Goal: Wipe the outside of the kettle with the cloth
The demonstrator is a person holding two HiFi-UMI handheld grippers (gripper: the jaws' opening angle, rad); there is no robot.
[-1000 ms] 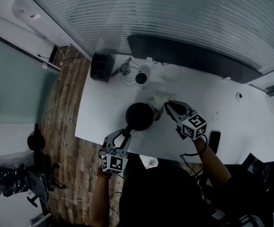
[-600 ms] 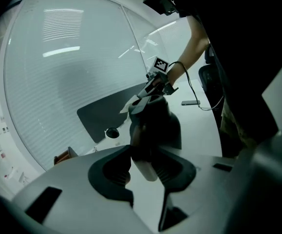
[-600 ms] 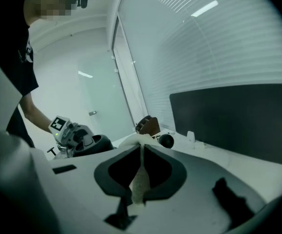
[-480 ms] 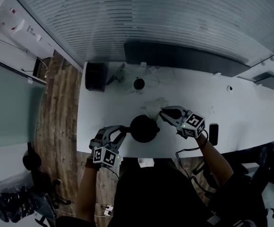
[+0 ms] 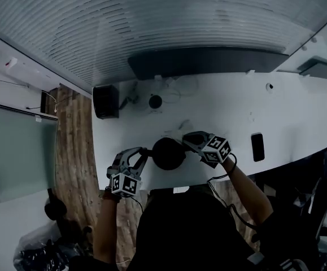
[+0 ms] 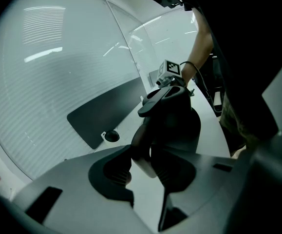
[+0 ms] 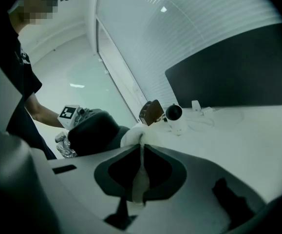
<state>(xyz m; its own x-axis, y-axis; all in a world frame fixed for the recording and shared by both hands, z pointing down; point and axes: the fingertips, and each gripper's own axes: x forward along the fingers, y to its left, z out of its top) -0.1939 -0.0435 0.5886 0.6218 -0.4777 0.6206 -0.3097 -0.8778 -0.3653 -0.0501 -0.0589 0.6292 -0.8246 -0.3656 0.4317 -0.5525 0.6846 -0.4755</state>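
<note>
A black kettle point(image 5: 168, 153) stands on the white table point(image 5: 236, 112) near its front edge. My left gripper point(image 5: 143, 153) is at the kettle's left, shut on the kettle's handle point(image 6: 142, 141), which runs down between the jaws of the left gripper point(image 6: 143, 162). The kettle's dark body point(image 6: 182, 123) rises just beyond. My right gripper point(image 5: 189, 142) is at the kettle's right side, shut on a white cloth point(image 7: 134, 133). The cloth hangs pinched at the right gripper point(image 7: 141, 172) and its bunched end touches the kettle point(image 7: 94, 130).
At the back of the table are a black box point(image 5: 105, 101), a small round white device point(image 5: 155, 101) with cables, and a long dark panel point(image 5: 208, 62). A dark phone point(image 5: 258, 147) lies to the right. The table's front edge runs just below the kettle.
The right gripper with the cloth has come down from the kettle's far right onto its right side. The left gripper keeps its hold on the handle. The head view has shifted.
</note>
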